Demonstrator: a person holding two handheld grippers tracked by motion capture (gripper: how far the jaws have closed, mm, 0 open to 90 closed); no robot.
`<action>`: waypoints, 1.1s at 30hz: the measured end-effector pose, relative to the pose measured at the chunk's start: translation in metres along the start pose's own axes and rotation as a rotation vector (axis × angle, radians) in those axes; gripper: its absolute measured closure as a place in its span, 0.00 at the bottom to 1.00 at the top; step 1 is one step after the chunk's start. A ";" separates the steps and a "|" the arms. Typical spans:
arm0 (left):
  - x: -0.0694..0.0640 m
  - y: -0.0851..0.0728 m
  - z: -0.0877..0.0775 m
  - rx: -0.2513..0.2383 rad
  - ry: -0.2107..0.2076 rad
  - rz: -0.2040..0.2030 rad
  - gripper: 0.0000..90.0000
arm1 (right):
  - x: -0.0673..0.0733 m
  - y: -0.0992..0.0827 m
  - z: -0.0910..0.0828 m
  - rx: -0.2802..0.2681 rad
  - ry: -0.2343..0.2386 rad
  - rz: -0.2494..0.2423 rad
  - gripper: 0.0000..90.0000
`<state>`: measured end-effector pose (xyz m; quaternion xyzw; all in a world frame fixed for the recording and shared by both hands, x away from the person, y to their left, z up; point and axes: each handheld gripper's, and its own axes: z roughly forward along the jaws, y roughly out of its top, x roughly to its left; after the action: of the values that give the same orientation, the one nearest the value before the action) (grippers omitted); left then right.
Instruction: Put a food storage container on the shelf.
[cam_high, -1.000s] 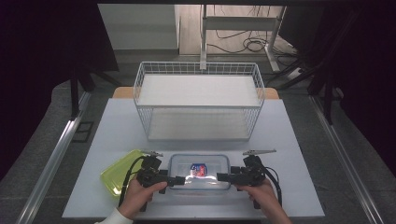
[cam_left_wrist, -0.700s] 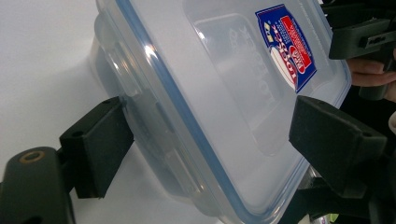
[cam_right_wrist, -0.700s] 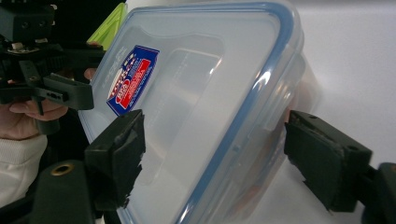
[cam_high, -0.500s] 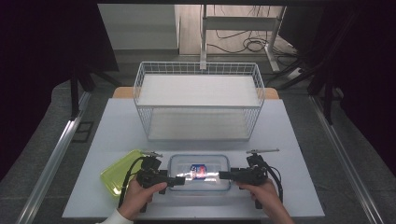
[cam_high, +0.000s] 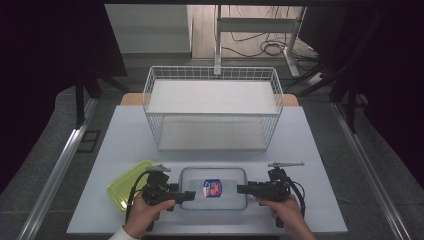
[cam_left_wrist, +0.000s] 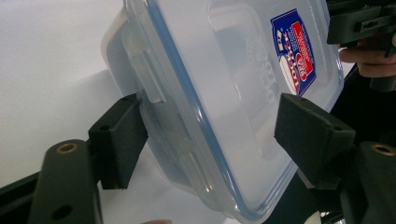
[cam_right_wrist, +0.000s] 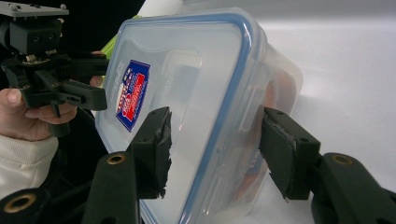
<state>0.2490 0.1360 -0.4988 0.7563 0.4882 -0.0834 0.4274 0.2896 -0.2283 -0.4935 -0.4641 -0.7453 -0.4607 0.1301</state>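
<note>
A clear plastic container (cam_high: 227, 199) with a blue-rimmed lid and a red and blue label (cam_high: 213, 187) lies on the white table (cam_high: 125, 135), near its front edge. My left gripper (cam_high: 189, 196) reaches over its left end. In the left gripper view its jaws (cam_left_wrist: 210, 135) straddle that end, one pad against the side latch (cam_left_wrist: 149, 93) and the other over the lid. My right gripper (cam_high: 242, 189) comes in from the right end. Its jaws (cam_right_wrist: 215, 149) stand either side of the lid's rim and latch. Both pairs of jaws have just been closing, with the container between them.
A yellow-green tray (cam_high: 125, 187) lies flat just left of the container, behind my left hand. A tall white wire basket (cam_high: 212, 107) stands across the back of the table. Dark floor and metal rails flank the table.
Both hands have stayed at the container's two ends. The container has not shifted on the table.
</note>
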 end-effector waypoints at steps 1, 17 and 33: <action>0.000 0.000 -0.001 -0.003 -0.003 0.003 0.31 | 0.000 0.000 -0.001 -0.002 0.002 -0.004 0.51; 0.001 -0.007 -0.007 -0.042 -0.027 0.013 0.40 | 0.005 -0.009 -0.007 -0.037 0.006 -0.019 0.56; -0.009 -0.014 -0.013 -0.078 0.007 0.058 0.43 | 0.013 -0.019 -0.013 -0.077 -0.002 0.006 0.59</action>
<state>0.2295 0.1411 -0.4938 0.7531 0.4704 -0.0492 0.4573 0.2642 -0.2338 -0.4893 -0.4715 -0.7257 -0.4883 0.1126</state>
